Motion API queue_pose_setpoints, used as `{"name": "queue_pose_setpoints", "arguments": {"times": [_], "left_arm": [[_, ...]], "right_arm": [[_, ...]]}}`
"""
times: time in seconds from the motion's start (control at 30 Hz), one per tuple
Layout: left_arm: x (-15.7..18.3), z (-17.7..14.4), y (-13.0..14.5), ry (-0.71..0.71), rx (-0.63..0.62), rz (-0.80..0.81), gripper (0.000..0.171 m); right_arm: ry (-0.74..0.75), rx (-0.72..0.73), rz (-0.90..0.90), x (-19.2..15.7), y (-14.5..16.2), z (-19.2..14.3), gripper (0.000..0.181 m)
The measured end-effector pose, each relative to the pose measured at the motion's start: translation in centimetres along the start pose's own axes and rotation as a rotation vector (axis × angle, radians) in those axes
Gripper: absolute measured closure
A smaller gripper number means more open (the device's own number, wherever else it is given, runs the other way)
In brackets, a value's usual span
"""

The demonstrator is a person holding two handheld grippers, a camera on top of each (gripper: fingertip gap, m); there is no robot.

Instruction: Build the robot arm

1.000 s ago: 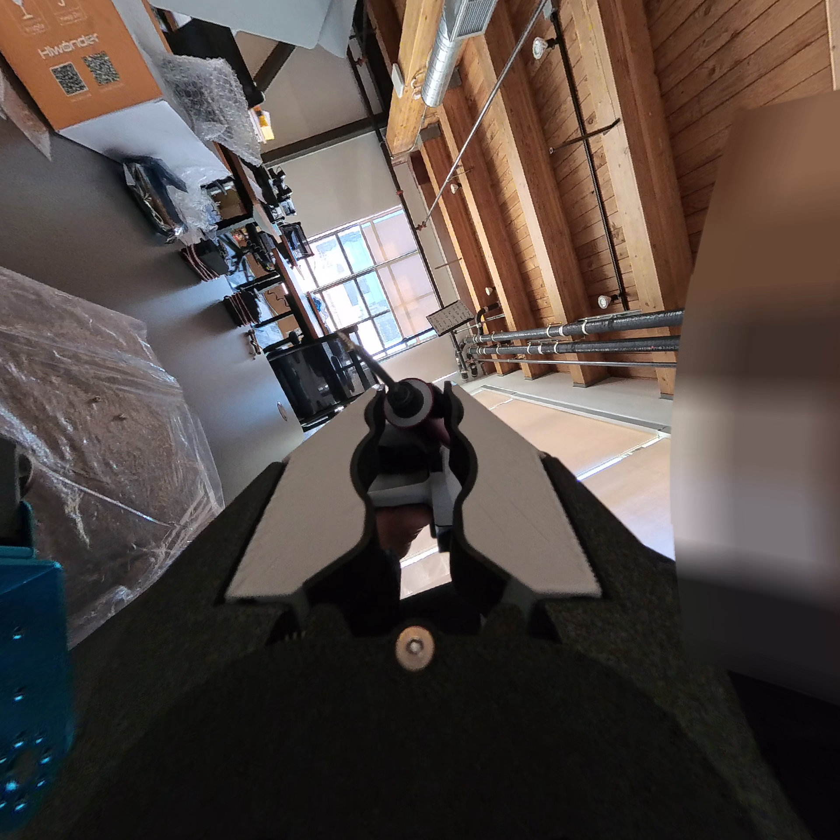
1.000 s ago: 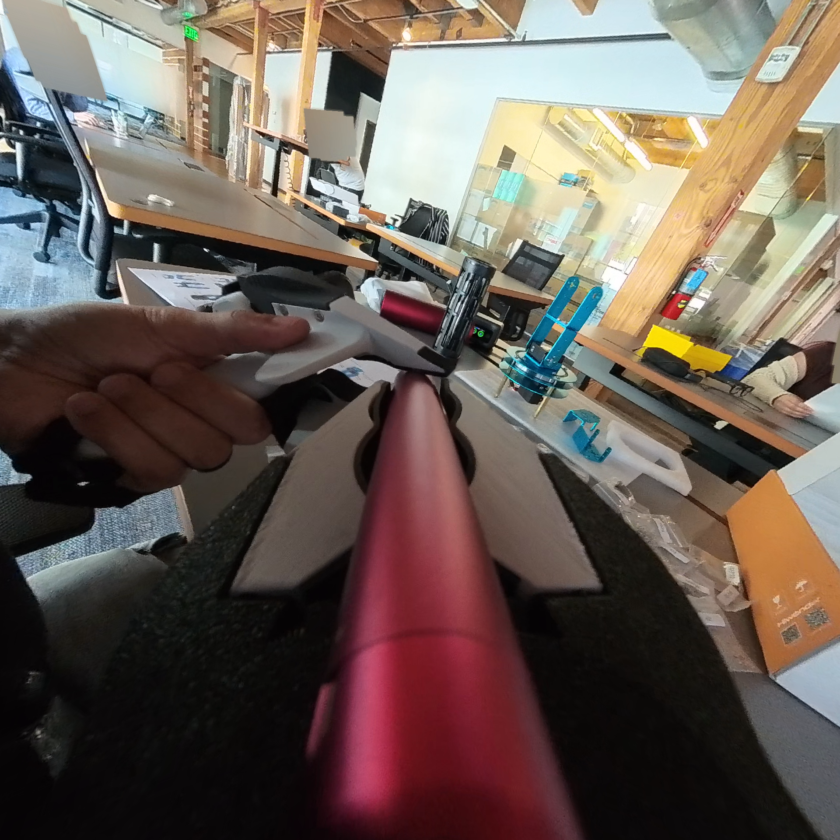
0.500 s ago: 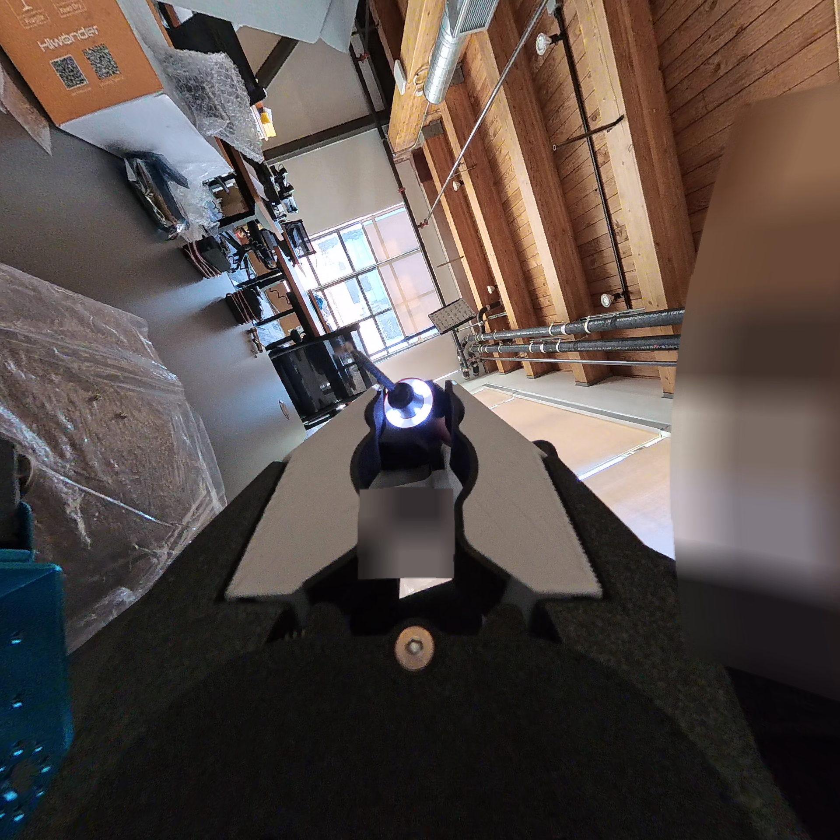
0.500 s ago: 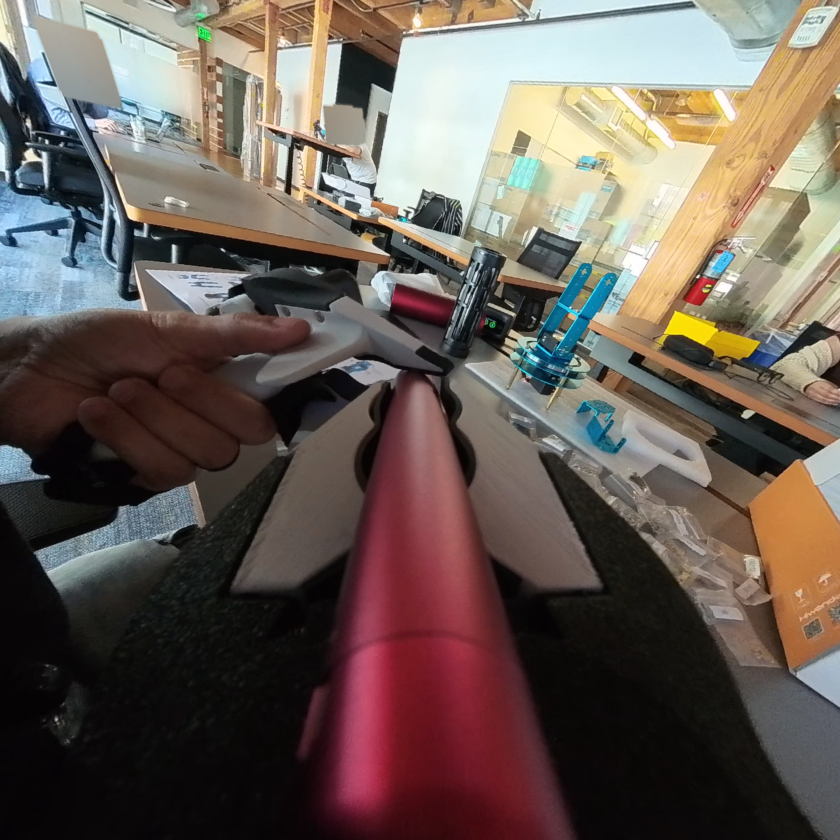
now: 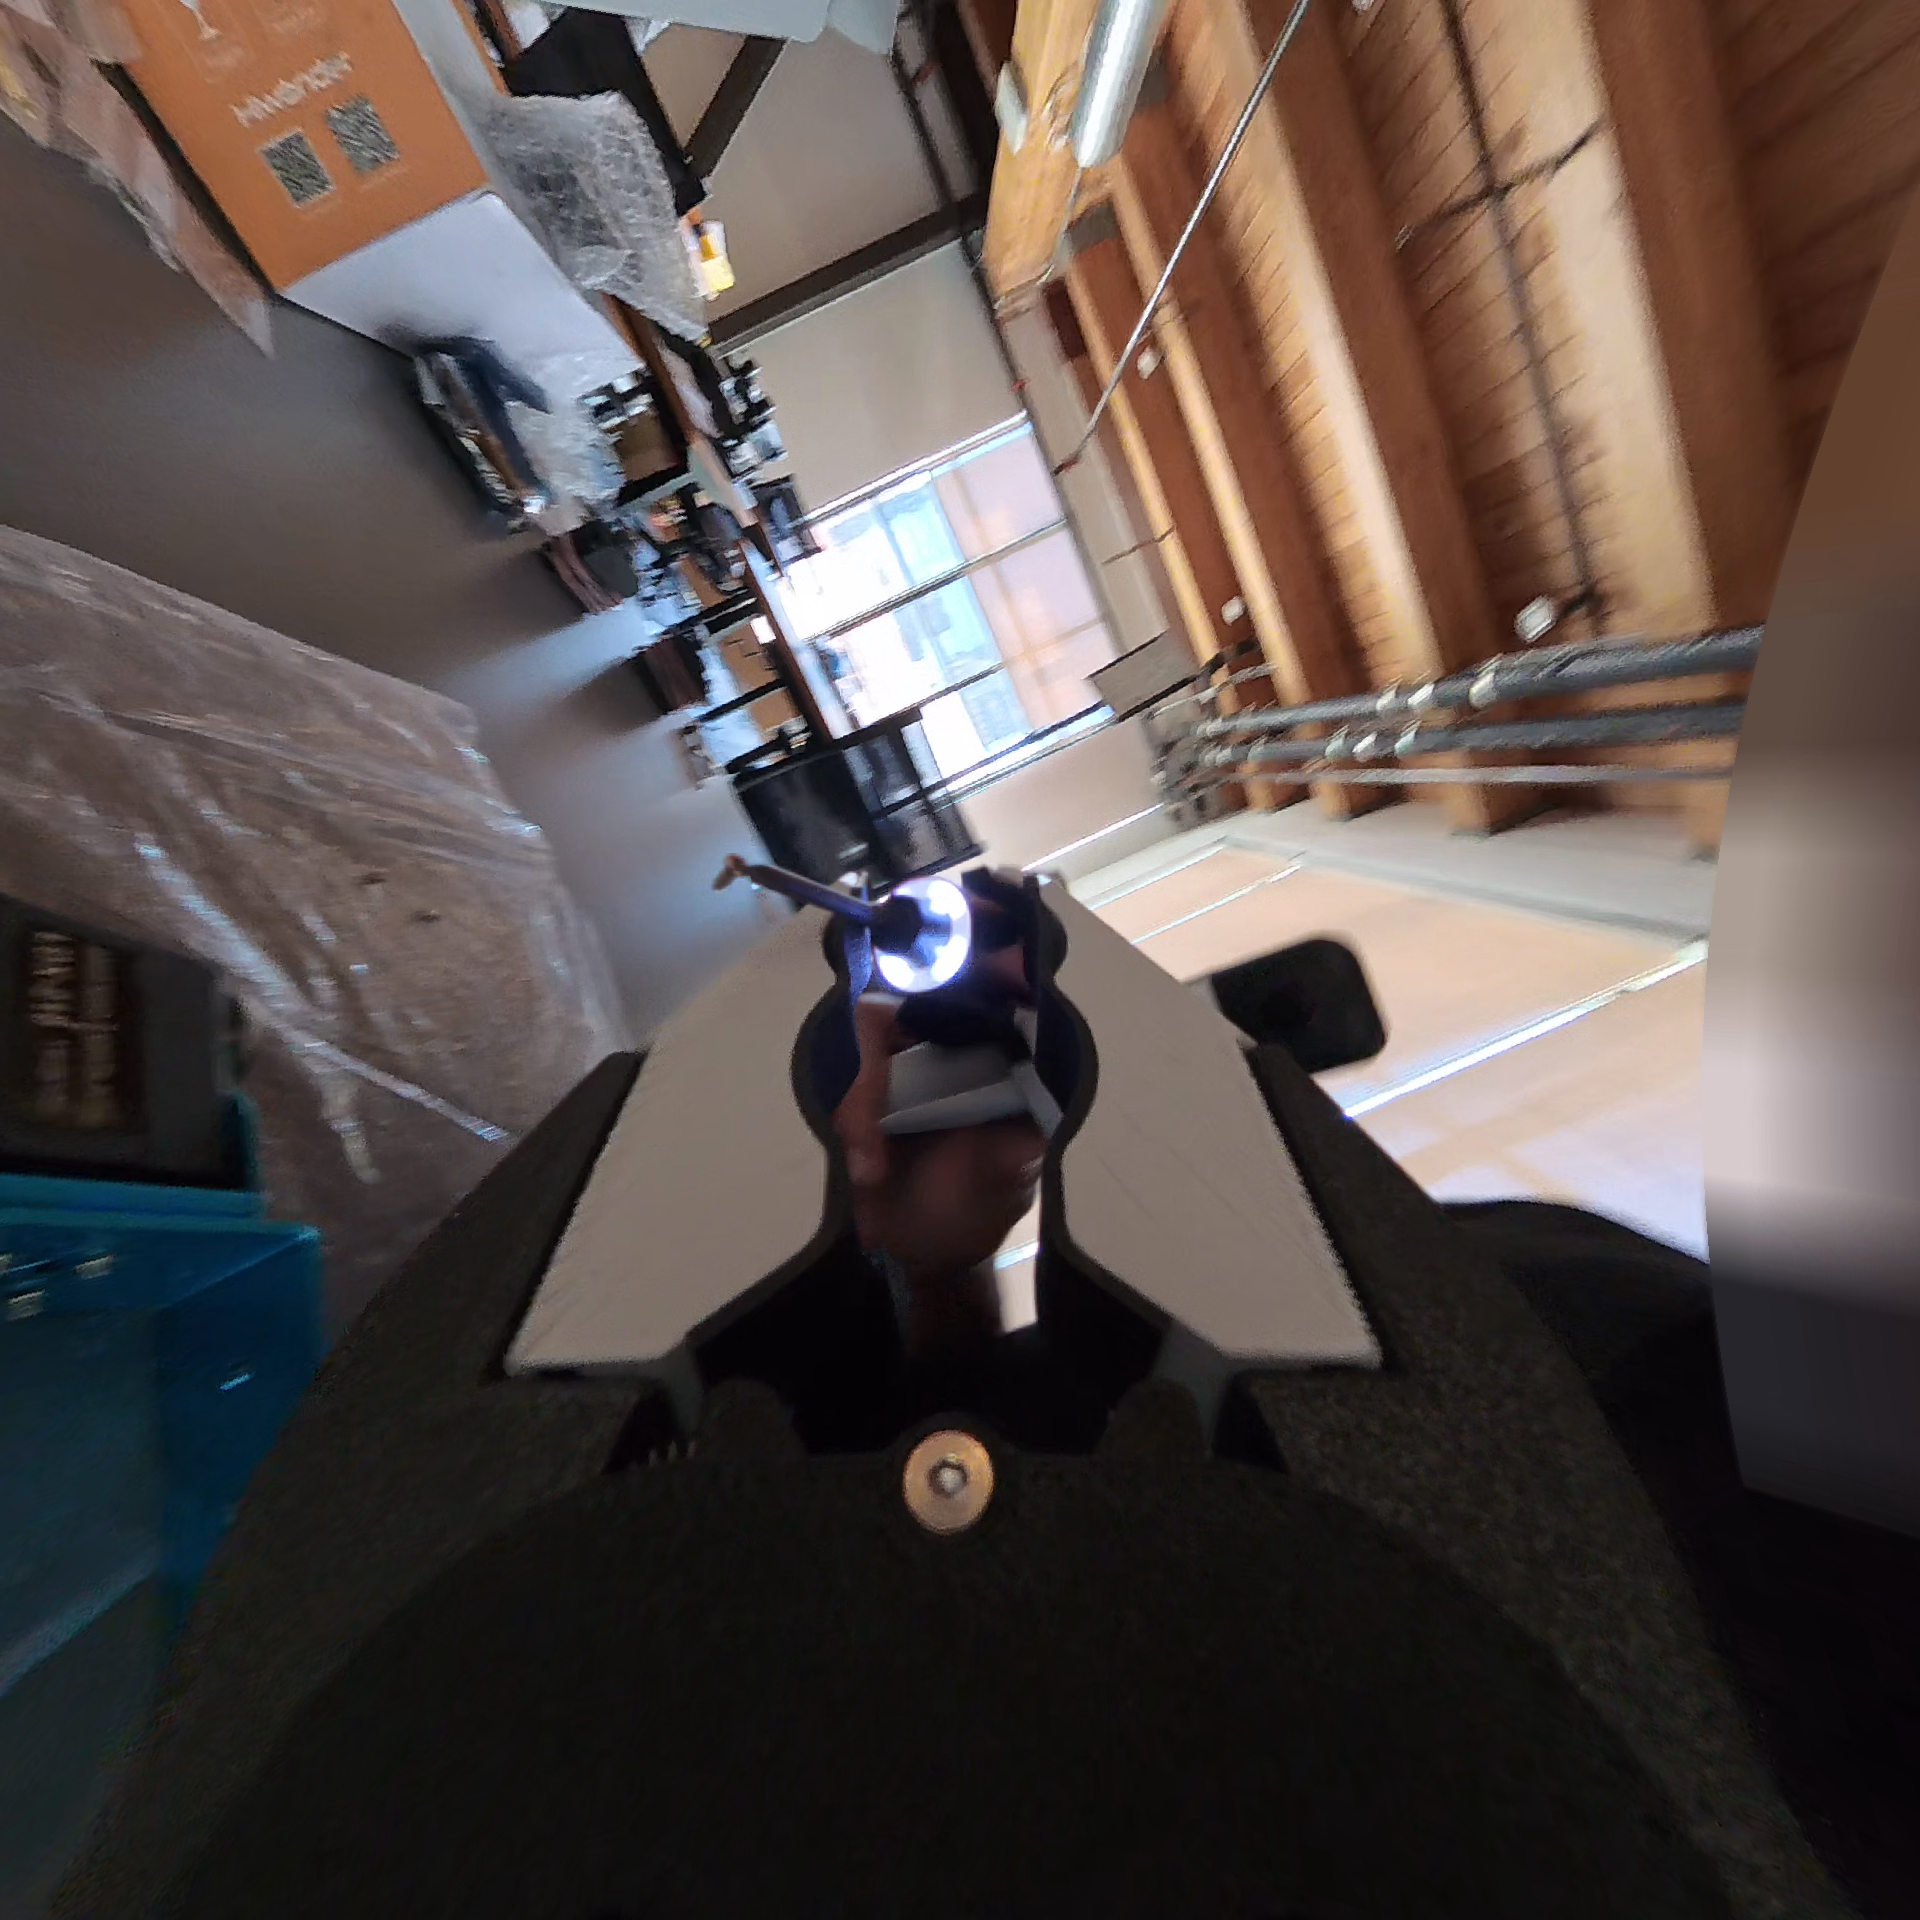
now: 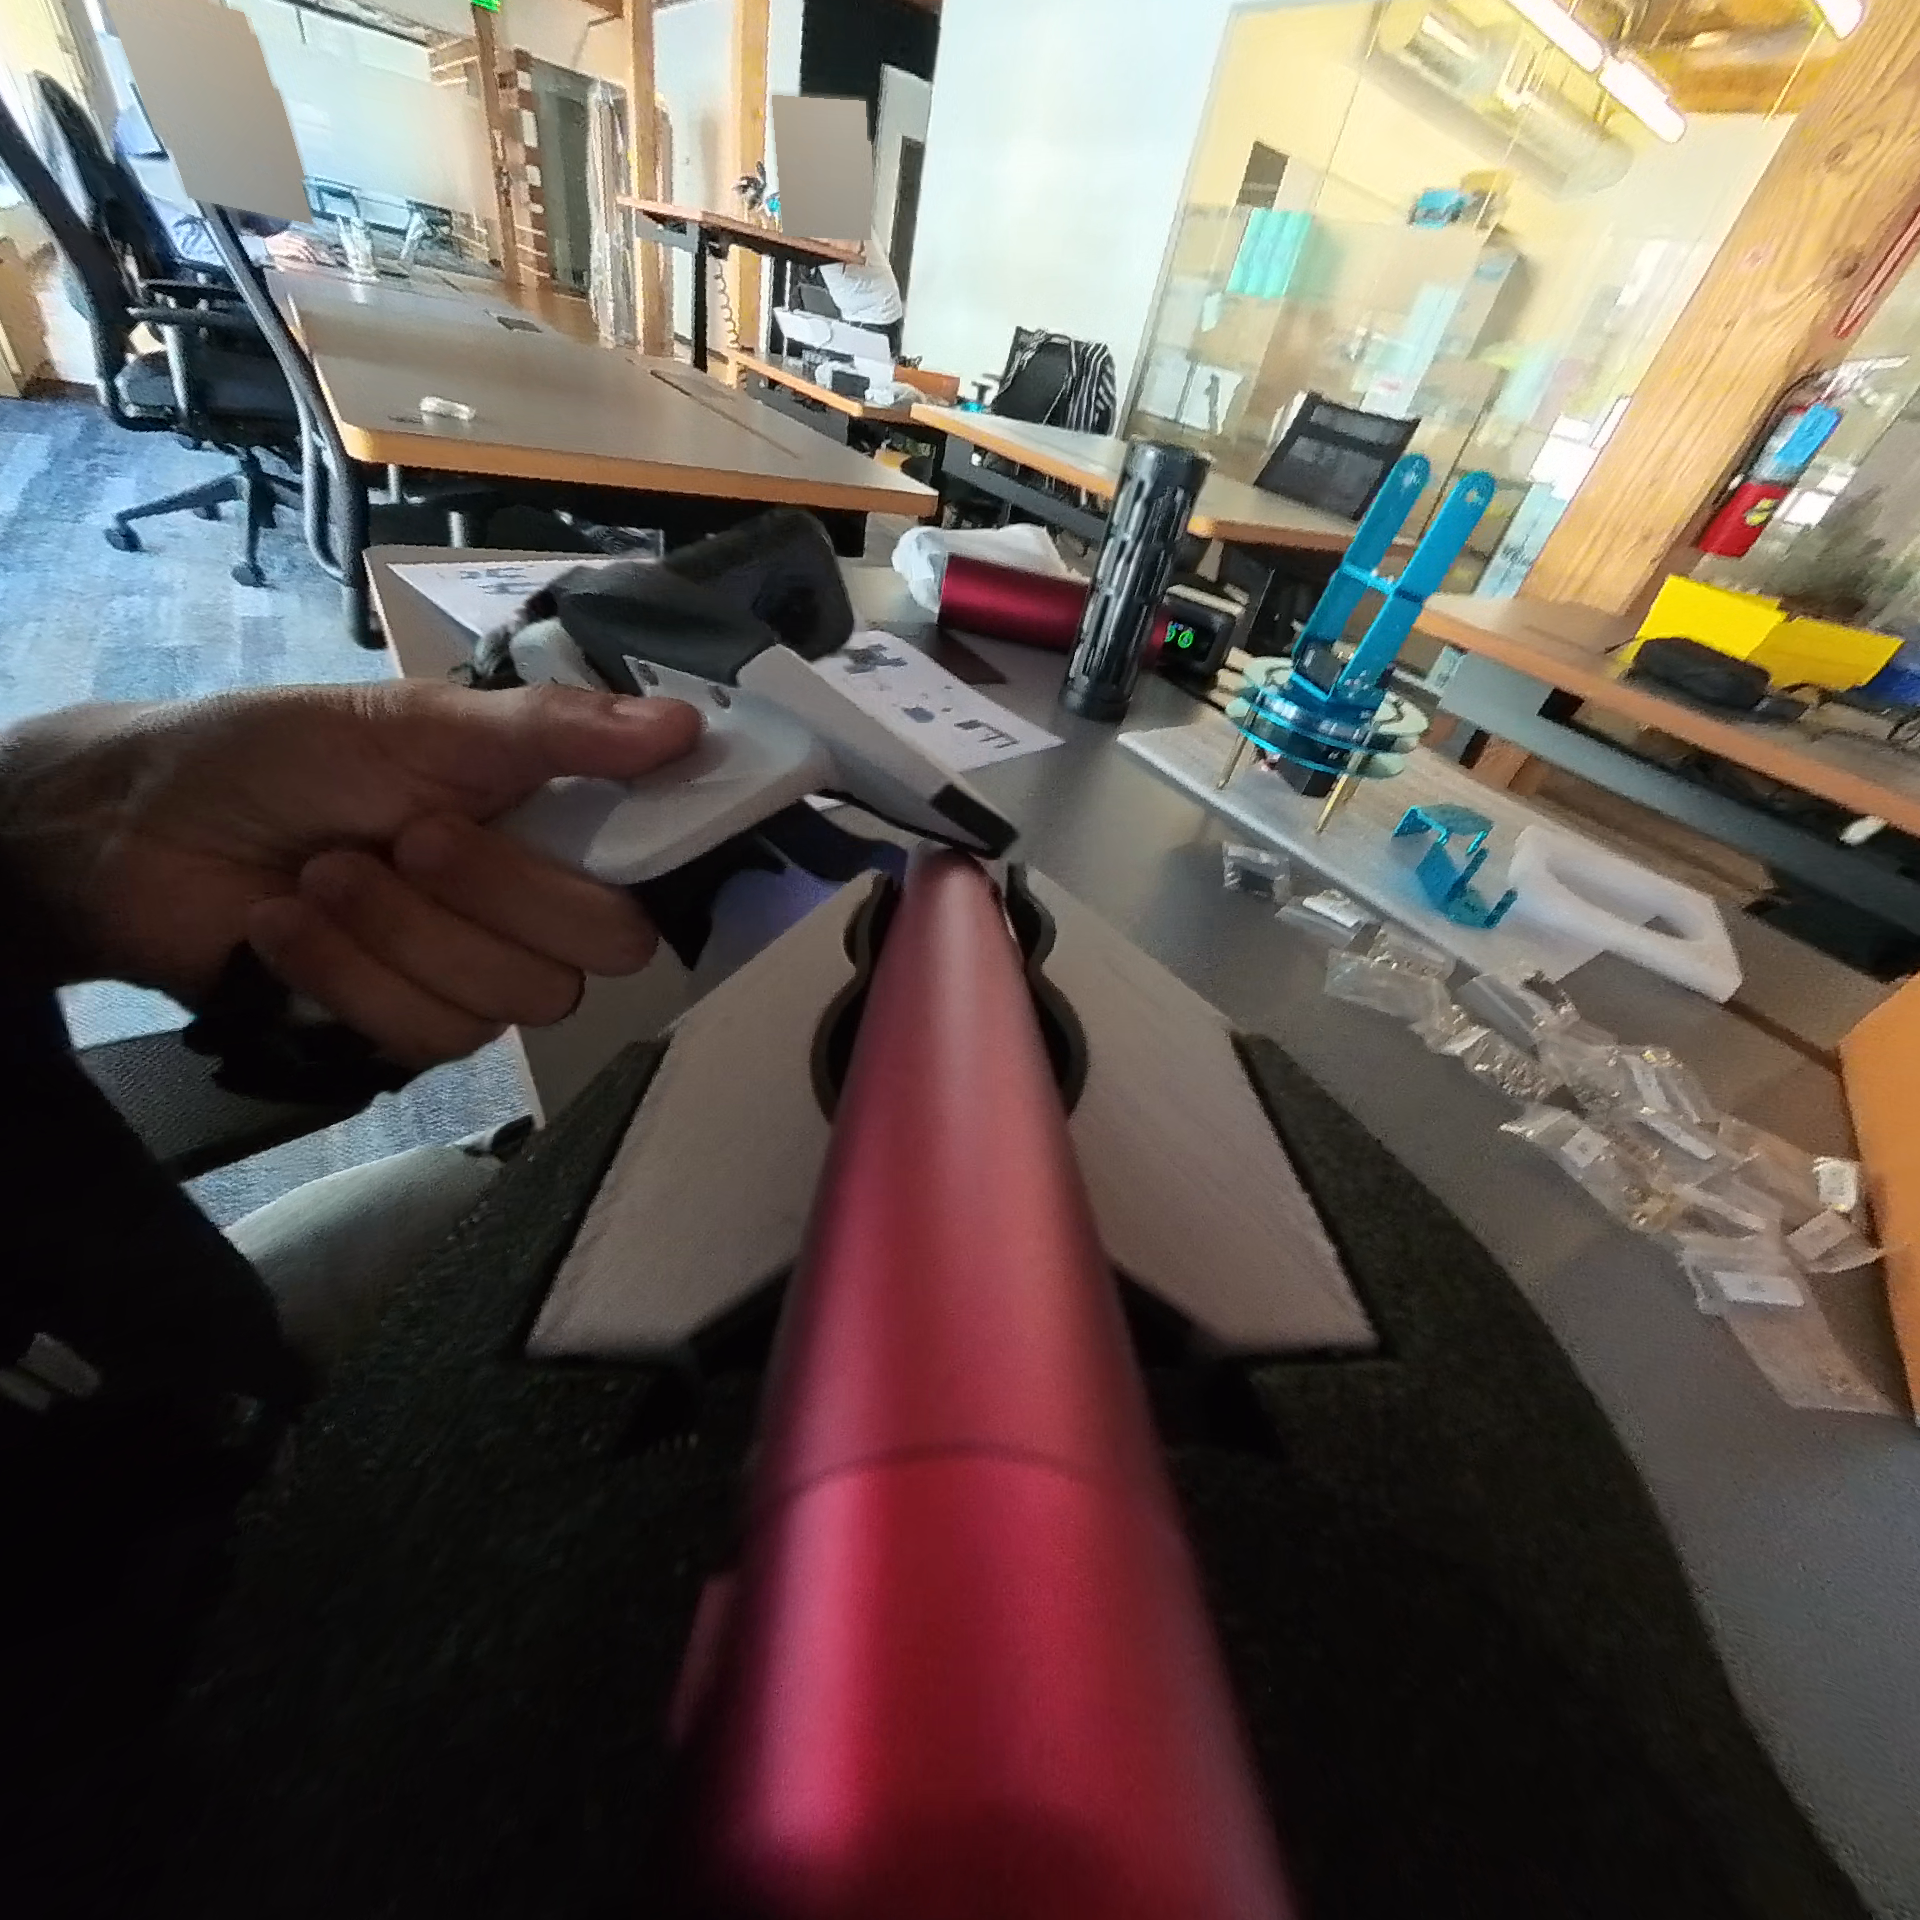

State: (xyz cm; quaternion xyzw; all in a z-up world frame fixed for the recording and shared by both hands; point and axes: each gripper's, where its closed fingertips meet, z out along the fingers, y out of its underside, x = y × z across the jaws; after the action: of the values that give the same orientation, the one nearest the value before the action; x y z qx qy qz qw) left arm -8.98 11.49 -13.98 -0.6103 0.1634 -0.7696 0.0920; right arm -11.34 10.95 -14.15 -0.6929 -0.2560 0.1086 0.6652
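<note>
My right gripper point(image 6: 945, 894) is shut on a red pen-shaped electric screwdriver point(image 6: 935, 1351) that runs forward between its fingers. A hand point(image 6: 343, 852) holds my left gripper point(image 6: 966, 826) sideways, with its fingertips at the screwdriver's front end. In the left wrist view my left gripper point(image 5: 940, 914) is closed around that front end, where a white ring light point(image 5: 920, 935) glows. A thin bit point(image 5: 800, 888) sticks out to the left with a small screw point(image 5: 732, 868) on its end. The view is blurred.
On the dark table point(image 6: 1195, 914) lie a black cylinder point(image 6: 1138, 582), a red cylinder point(image 6: 1008, 603), a blue metal assembly point(image 6: 1351, 665), a blue bracket point(image 6: 1449, 857), white foam point(image 6: 1621, 914), several small parts bags point(image 6: 1621, 1101), a printed sheet point(image 6: 935, 707) and an orange box point(image 6: 1881, 1143).
The screwdriver's ring light has come on. Both grippers have shifted slightly, the right view now tilts lower over the table, and the bit now points more to the left.
</note>
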Motion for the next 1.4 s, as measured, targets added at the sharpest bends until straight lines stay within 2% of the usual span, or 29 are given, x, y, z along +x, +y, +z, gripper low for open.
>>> {"name": "queue_pose_setpoints", "arguments": {"times": [0.07,0.17,0.23,0.33,0.47,0.57,0.67,0.87,1.17,1.4], "left_arm": [[-0.6,-0.6,0.7,-0.062,-0.036,0.099,0.135],[-1.4,-2.4,1.0,-0.139,-0.084,0.277,0.134],[-2.2,-3.4,0.4,-0.221,-0.089,0.428,0.133],[-3.4,-4.6,-1.2,-0.378,-0.095,0.736,0.133],[-2.9,-4.5,-2.2,-0.467,-0.081,1.012,0.134],[-2.1,-4.1,-1.7,-0.459,-0.094,1.089,0.138],[-2.0,-3.9,-1.7,-0.457,-0.091,1.101,0.147],[-1.7,-4.1,-1.7,-0.474,-0.093,1.197,0.171],[-2.1,-4.7,-1.6,-0.586,-0.181,1.46,0.171],[-2.6,-5.0,-1.4,-0.604,-0.218,1.509,0.171]], "right_arm": [[-0.001,0.003,0.052,0.4,0.4,-0.4,0.159],[-0.009,0.031,0.145,1.2,0.5,-1.0,0.16],[-0.039,0.071,0.222,1.4,0.0,-1.3,0.159],[-0.095,0.129,0.338,1.5,-0.6,-1.3,0.16],[-0.124,0.156,0.392,1.3,-0.9,-1.1,0.16],[-0.126,0.146,0.38,1.1,-0.9,-0.9,0.16],[-0.127,0.143,0.368,0.8,-1.0,-0.7,0.16],[-0.135,0.139,0.365,0.6,-1.0,-0.5,0.16],[-0.131,0.114,0.327,0.3,-0.9,-0.6,0.16],[-0.13,0.097,0.309,0.4,-0.8,-1.0,0.159]]}}
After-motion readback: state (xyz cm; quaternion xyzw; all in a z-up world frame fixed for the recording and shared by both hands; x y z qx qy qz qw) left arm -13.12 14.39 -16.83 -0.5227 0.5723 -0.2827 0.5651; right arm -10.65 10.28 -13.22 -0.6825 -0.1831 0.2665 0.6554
